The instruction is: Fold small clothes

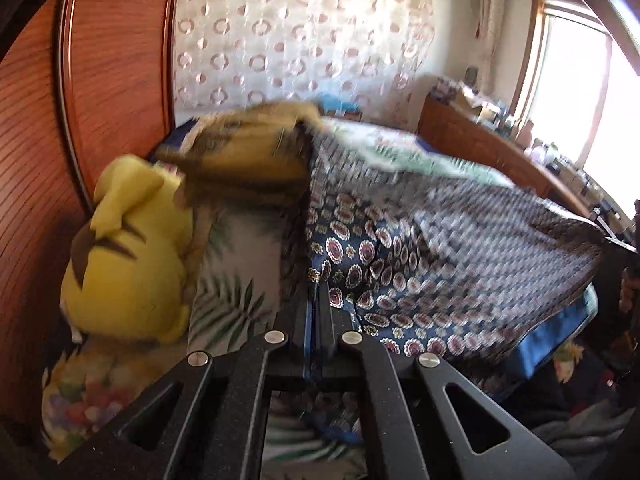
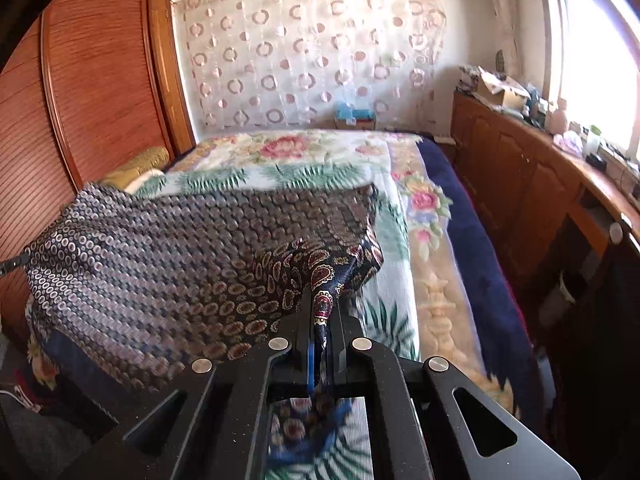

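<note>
Patterned garment (image 2: 168, 248) hangs stretched above the bed (image 2: 288, 160), left gripper (image 1: 318, 292) & right gripper (image 2: 322, 312) each clamped on an edge. Thin, floppy, prob. slippery; hold at corners.

- My right gripper (image 2: 322, 312) sits at the bottom centre of the frame, jaws clamped on a bunched corner of the patterned garment (image 2: 168, 248).
- The cloth stretches from my jaws across to the left of the frame, lifted above the floral bedspread (image 2: 280, 160).
- A wooden wardrobe (image 2: 88, 80) fills the upper left; a circle-patterned curtain (image 2: 312, 52) hangs at top centre.
</note>
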{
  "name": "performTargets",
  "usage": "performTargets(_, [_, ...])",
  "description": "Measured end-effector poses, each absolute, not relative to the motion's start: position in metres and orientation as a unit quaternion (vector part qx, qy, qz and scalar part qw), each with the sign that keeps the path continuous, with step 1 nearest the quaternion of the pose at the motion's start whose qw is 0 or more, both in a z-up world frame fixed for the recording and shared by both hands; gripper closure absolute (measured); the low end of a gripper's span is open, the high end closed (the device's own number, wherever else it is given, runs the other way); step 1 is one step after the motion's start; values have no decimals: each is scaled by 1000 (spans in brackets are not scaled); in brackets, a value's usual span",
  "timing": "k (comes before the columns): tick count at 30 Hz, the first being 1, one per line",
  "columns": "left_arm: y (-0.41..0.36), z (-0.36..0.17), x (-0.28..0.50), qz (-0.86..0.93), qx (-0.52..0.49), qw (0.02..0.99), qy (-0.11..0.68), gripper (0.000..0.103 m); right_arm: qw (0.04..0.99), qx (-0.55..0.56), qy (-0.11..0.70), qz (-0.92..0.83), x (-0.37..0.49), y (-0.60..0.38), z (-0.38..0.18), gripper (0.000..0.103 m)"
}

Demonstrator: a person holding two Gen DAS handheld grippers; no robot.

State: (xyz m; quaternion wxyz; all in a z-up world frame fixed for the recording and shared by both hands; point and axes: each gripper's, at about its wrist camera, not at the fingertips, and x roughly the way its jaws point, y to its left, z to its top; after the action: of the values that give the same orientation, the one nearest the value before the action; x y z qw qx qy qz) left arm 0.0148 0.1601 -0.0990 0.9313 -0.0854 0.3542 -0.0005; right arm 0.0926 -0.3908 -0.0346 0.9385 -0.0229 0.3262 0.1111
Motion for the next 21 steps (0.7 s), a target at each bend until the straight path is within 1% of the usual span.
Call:
performTargets(5, [160, -122, 18, 9, -86, 919, 384, 101, 929, -27, 355, 99, 97, -388, -52, 100])
performTargets(7, [158, -126, 18, 11, -77, 918, 389, 101, 927, -23, 362, 95, 113, -394, -57, 100])
performTargets(12, [151, -125, 15, 7, -60, 919, 390, 101, 926, -36, 365, 87, 122, -390, -43, 100])
performTargets(16, [148, -120, 11, 6, -56, 920, 388, 101, 928, -40, 361, 88, 104, -392, -37, 100])
performTargets(17, [148, -119, 11, 4, -56, 921, 386, 101, 929, -42, 359, 86, 101, -392, -36, 98])
performTargets(19, [148, -117, 11, 5, -56, 923, 381, 100, 931, -46, 354, 76, 96, -391, -31, 92])
performTargets(20, [147, -115, 11, 5, -55, 924, 378, 93, 933, -52, 350, 69, 91, -391, -30, 91])
performTargets(21, [146, -114, 12, 3, -54, 925, 375, 77, 934, -58, 346, 63, 86, -391, -27, 91])
